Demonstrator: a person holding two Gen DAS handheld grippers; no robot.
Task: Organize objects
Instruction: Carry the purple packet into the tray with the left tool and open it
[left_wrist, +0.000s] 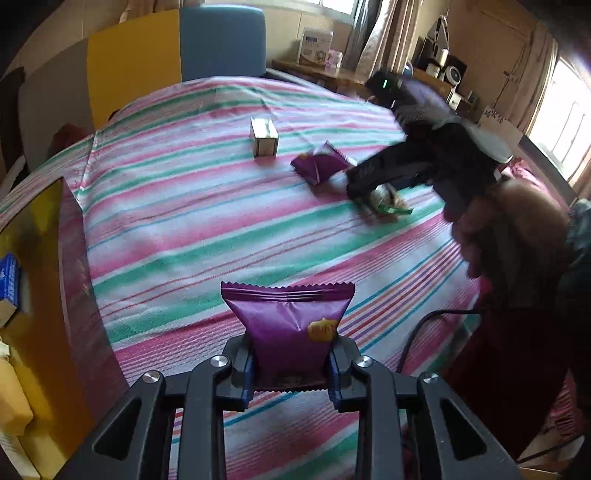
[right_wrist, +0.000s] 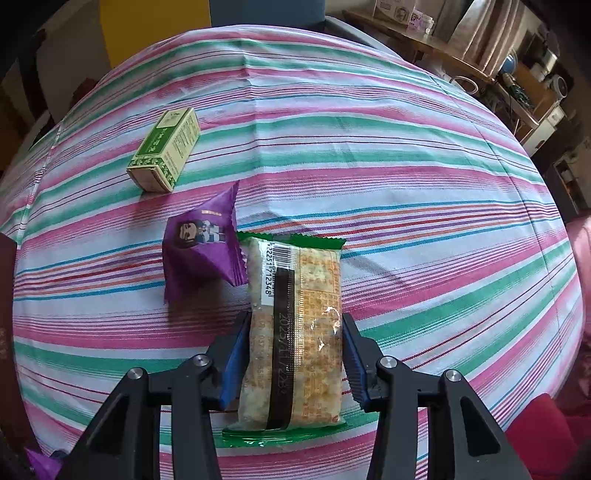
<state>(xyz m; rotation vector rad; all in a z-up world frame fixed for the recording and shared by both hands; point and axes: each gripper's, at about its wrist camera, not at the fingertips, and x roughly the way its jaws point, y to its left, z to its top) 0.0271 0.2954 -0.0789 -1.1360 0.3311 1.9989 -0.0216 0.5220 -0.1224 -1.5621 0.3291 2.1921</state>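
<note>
A striped cloth (left_wrist: 192, 221) in pink, green and white covers the table. At 12 o'clock behind it stands a blue chair back (left_wrist: 223, 40), and a yellow panel (left_wrist: 133, 62) is at 11 o'clock beside it. At 1 o'clock a wooden sideboard (left_wrist: 314, 72) carries a white carton (left_wrist: 314, 46). Curtains (left_wrist: 388, 29) hang by the window. At 2 o'clock, shelves (right_wrist: 532, 92) hold small appliances, too small to identify.
</note>
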